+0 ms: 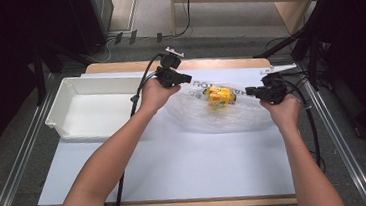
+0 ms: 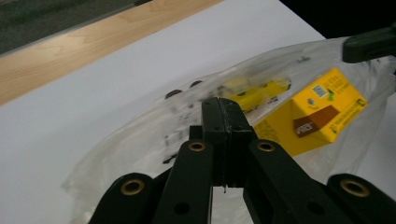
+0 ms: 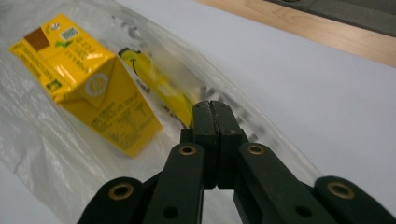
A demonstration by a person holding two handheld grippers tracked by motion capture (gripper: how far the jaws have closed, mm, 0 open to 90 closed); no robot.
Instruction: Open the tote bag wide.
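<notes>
A clear plastic bag is stretched between my two grippers above the white table sheet. Inside it lies a yellow carton, with a second yellow packet behind it. In the left gripper view the left gripper is shut, pinching the bag's printed edge, and the carton sits to the right. In the right gripper view the right gripper is shut on the opposite edge of the bag, with the carton at the upper left. From above, the left gripper and right gripper flank the bag.
An empty white tray stands at the table's left side. The wooden table edge runs along the back. Metal rails border both sides, and black stands and cables crowd the back right.
</notes>
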